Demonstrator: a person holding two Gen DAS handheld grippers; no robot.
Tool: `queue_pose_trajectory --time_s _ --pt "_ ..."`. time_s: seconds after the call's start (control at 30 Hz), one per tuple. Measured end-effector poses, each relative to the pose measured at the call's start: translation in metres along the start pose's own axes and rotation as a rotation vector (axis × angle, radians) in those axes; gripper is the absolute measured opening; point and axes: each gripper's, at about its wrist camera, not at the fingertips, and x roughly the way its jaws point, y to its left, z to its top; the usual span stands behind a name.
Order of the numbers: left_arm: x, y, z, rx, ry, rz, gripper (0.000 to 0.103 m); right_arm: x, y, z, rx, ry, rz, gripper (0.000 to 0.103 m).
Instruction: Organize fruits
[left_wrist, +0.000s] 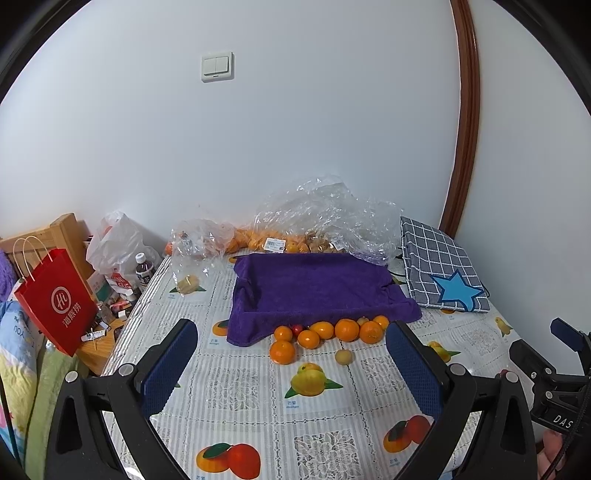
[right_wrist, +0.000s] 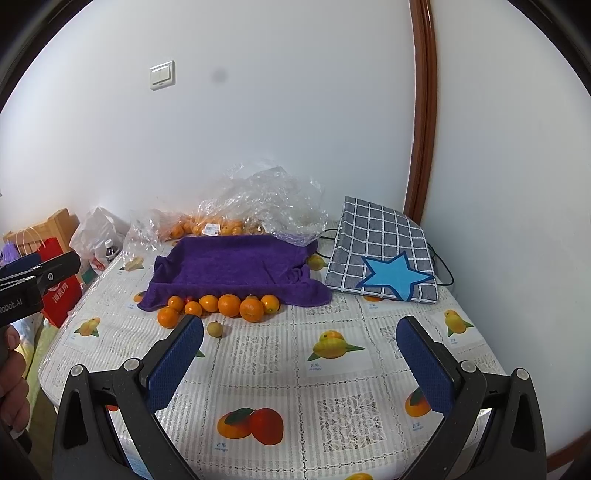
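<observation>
Two grippers (left_wrist: 291, 354) (right_wrist: 299, 349) agape, oranges (left_wrist: 328, 332) loose – towel-side (left_wrist: 314, 288)

Near half of bench (right_wrist: 332, 424) bare, open for passage. Row of oranges (left_wrist: 347, 329) and small pale fruit (left_wrist: 343, 356) block front of purple towel (left_wrist: 314, 288). Plastic bags (left_wrist: 325, 214) fill back; checked bag (left_wrist: 439, 269) back right; red bag (left_wrist: 55, 302) off left edge.
</observation>
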Motion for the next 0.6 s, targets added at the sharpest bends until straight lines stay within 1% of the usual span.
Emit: queue_pose_trajectory --time_s 0.6 --pt "-0.0003 0.0001 0.0003 -0.001 -0.001 0.000 0.103 -0.0013 0.0005 0.0003 -0.004 -0.003 -0.001 0.103"
